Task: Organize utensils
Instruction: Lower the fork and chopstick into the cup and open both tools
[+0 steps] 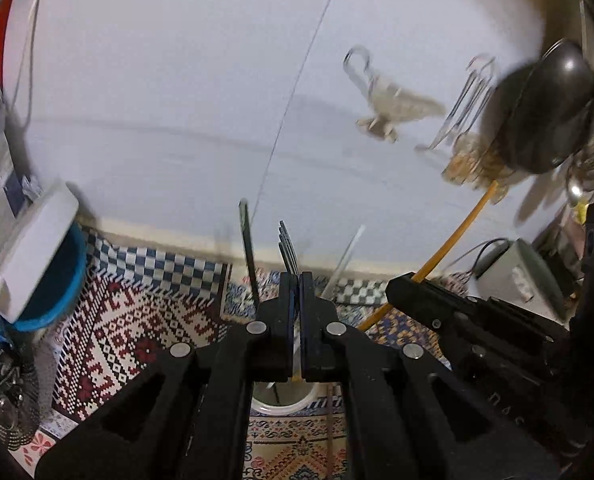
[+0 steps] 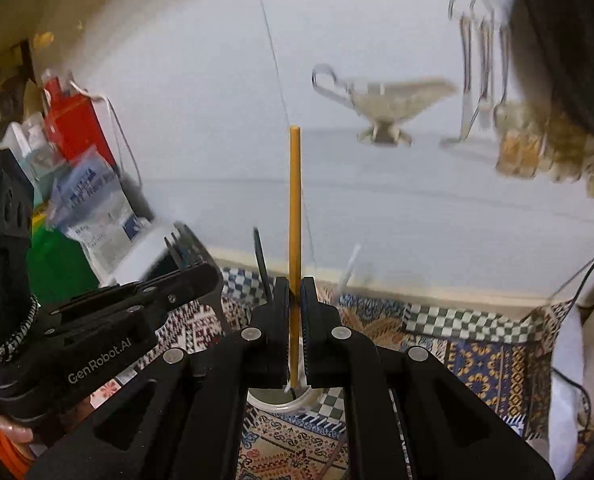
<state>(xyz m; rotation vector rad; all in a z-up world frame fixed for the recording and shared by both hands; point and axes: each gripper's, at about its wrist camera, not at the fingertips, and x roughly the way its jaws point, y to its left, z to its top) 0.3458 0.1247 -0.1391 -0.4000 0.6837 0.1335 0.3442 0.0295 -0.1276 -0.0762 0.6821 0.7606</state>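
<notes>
In the left wrist view, the left gripper [image 1: 295, 280] is seen clamped on a dark fork [image 1: 288, 246], whose handle is hidden between the fingers; the tines stand up before a white wall [image 1: 177, 80]. A white cup [image 1: 281, 400] is mostly covered by the gripper, above a patterned cloth [image 1: 137, 320]. In the right wrist view, the right gripper [image 2: 295, 286] is seen closed on a yellow chopstick [image 2: 295, 200], held upright over the cup [image 2: 281, 402]. The wall ornaments [image 2: 385, 104] are blurred.
</notes>
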